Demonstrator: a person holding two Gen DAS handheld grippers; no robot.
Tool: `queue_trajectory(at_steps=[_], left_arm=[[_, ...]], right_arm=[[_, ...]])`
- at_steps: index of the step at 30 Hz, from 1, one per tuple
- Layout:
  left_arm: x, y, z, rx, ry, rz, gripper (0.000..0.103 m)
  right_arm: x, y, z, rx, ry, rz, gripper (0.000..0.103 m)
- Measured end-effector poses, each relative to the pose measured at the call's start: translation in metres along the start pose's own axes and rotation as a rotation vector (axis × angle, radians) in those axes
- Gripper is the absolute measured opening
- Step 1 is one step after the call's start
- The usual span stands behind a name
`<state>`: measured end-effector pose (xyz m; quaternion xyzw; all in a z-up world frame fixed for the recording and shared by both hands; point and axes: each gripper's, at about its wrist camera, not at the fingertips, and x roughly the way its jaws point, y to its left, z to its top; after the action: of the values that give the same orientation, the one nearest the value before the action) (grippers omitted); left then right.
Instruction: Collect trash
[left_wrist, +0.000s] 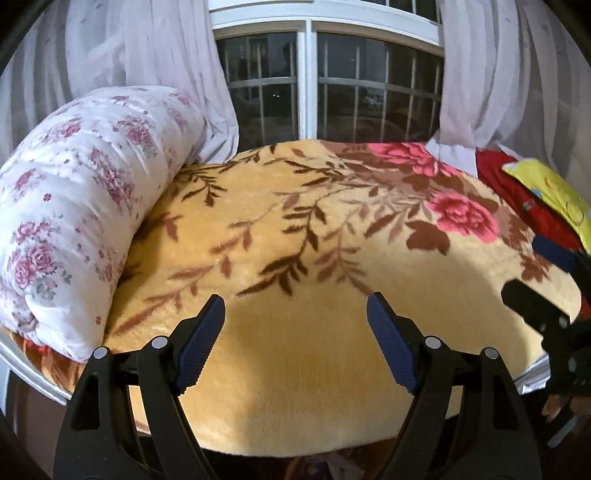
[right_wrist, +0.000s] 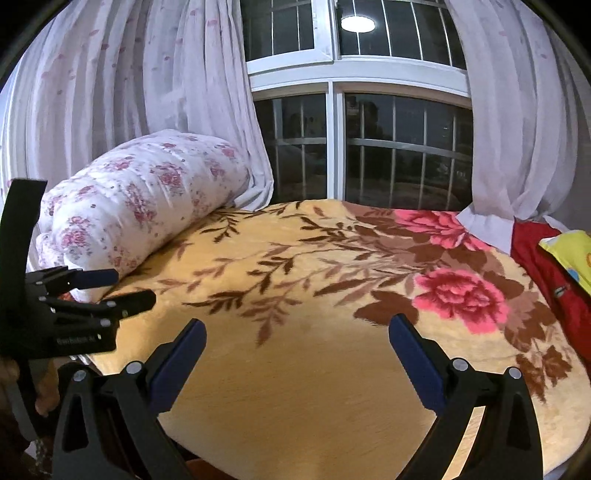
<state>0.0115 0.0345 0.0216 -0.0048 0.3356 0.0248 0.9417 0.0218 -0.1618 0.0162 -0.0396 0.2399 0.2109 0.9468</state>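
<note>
Trash is nowhere visible on the floral blanket (left_wrist: 295, 229), so both tools likely hover at its near edge to search. The left gripper (left_wrist: 295, 306) and right gripper (right_wrist: 297, 328) gape wide, holding nothing, probably ready for a first pick.

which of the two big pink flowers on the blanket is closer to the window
The lighter pink flower at the blanket's far edge, just below the window; the deeper pink flower lies nearer the grippers.

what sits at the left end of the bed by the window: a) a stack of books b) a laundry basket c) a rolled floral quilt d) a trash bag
c: the rolled floral quilt, white with pink flowers, lies on the yellow blanket beside the curtain.
</note>
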Motion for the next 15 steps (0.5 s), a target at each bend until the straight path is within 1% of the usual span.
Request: queue_trajectory(at_steps=[6,15], left_arm=[[0.009,0.008,0.004,-0.030,-0.014,0.049,0.077],[0.019,0.013,0.004,-0.039,-0.005,0.071,0.077]], right_arm=[[0.004,0.000,-0.003,-0.008,0.003,-0.010,0.098],[0.010,0.000,-0.009,-0.001,0.011,-0.010,0.098]])
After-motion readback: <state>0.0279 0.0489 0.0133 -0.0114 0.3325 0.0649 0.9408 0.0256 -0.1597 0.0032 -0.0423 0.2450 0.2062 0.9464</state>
